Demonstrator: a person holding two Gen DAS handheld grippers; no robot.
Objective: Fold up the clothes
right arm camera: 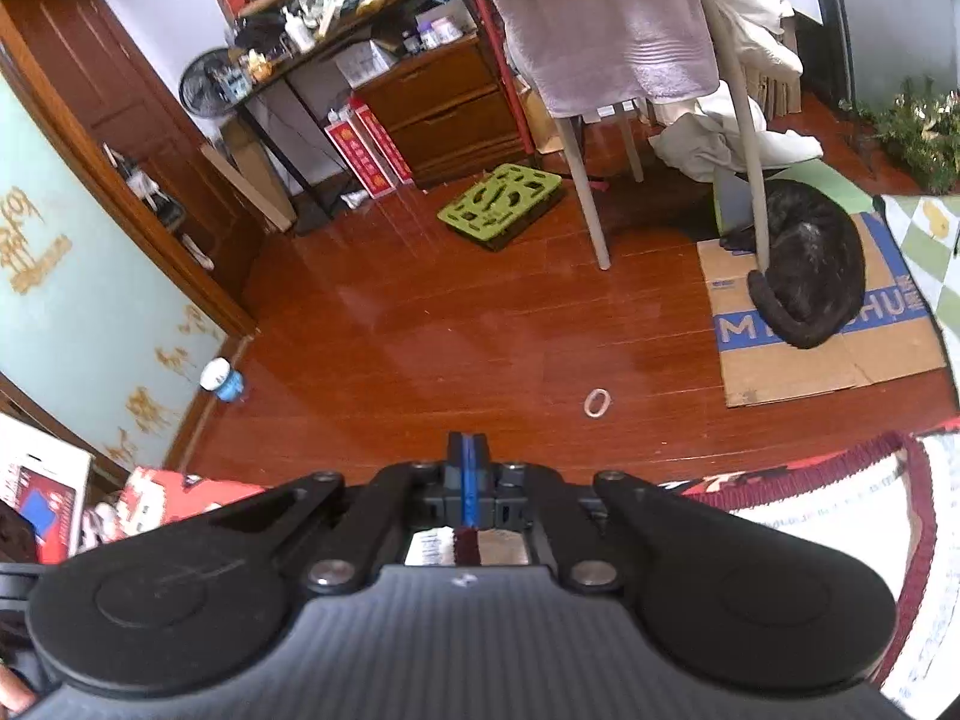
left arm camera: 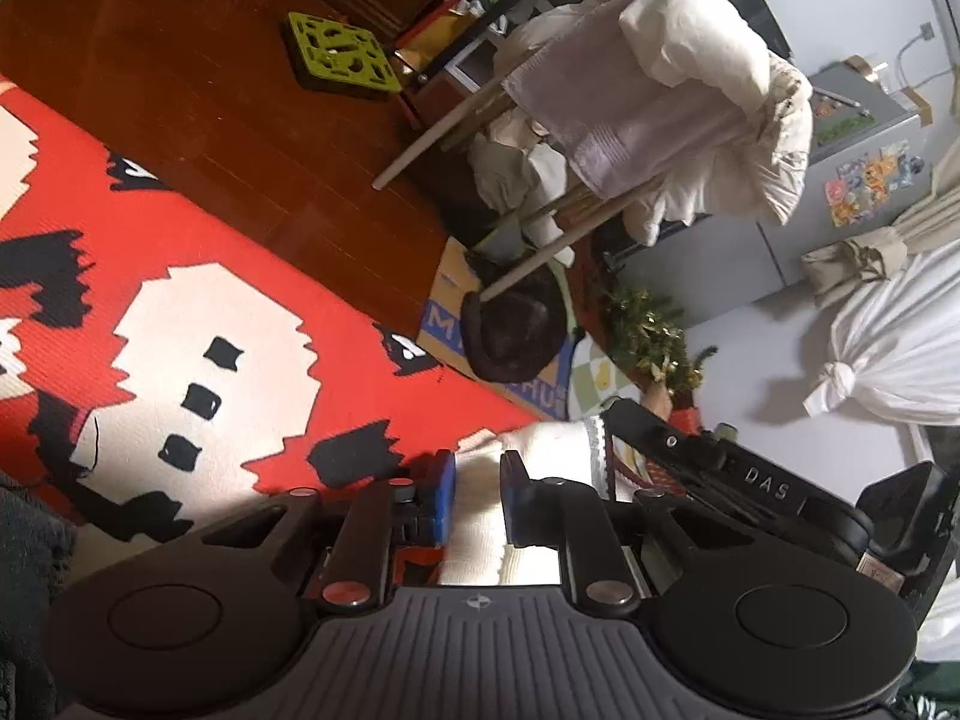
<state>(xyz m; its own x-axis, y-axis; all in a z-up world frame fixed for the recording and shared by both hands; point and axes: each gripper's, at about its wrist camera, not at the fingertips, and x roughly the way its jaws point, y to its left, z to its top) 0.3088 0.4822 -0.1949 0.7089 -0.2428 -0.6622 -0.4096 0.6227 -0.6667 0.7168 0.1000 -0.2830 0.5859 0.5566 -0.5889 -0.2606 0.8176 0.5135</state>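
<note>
White garment (left arm camera: 528, 450) with dark-red trim: lies on red patterned rug (left arm camera: 180, 312), edge at 6 o'clock of left view, between pads of left tool (left arm camera: 478, 495); jaws apart, not clamped. Right tool (right arm camera: 468, 480): blue pads pressed together, trim strip seemingly pinched behind them. Same cloth at 4 o'clock of right view. Judgement: fold barely begun; no finished crease visible. Dark cat (right arm camera: 804, 276) on cardboard at 2 o'clock.

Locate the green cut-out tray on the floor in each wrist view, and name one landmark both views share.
Left wrist view: the green cut-out tray lies top centre-left on the wooden floor, beyond the red rug.
Right wrist view: the tray lies upper centre, in front of the wooden drawers.
Shared landmark: the dark animal curled on the cardboard.
</note>
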